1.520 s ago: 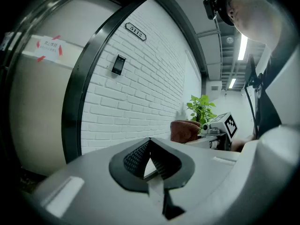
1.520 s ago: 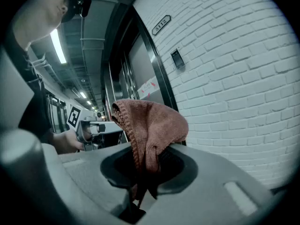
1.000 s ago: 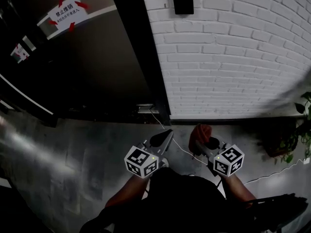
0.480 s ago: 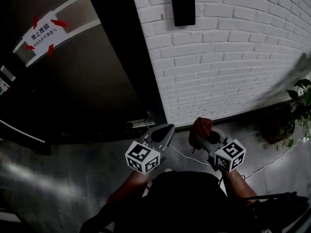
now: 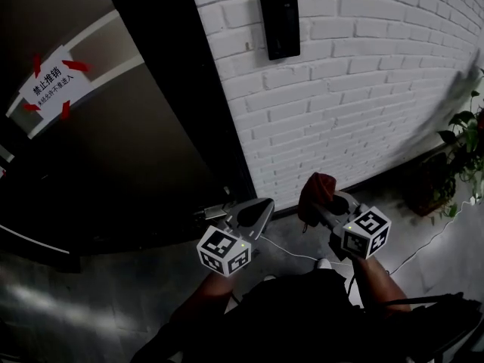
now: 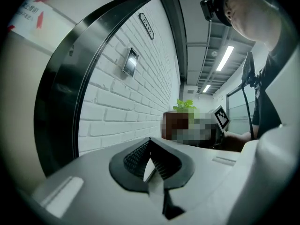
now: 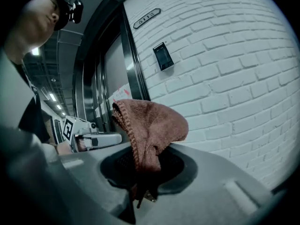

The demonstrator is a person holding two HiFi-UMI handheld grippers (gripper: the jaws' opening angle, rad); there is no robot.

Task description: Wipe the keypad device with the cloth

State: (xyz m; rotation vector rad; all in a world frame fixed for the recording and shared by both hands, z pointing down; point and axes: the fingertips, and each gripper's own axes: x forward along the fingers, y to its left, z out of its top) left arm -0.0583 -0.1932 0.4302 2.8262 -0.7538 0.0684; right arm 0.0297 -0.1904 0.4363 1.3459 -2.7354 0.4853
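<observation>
No wiping yet: the right gripper [image 5: 324,204] clamps the brown cloth [image 5: 312,187] at lower centre, the left gripper [image 5: 259,209] is closed on nothing (a spare for now), and the keypad [image 5: 278,23] waits top centre on the brick wall [image 5: 378,89], well apart.

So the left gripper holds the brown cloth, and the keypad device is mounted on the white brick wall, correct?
Not quite. The right gripper holds the brown cloth, as the right gripper view shows; the left gripper is shut on nothing. The keypad device is indeed mounted on the white brick wall.
</observation>
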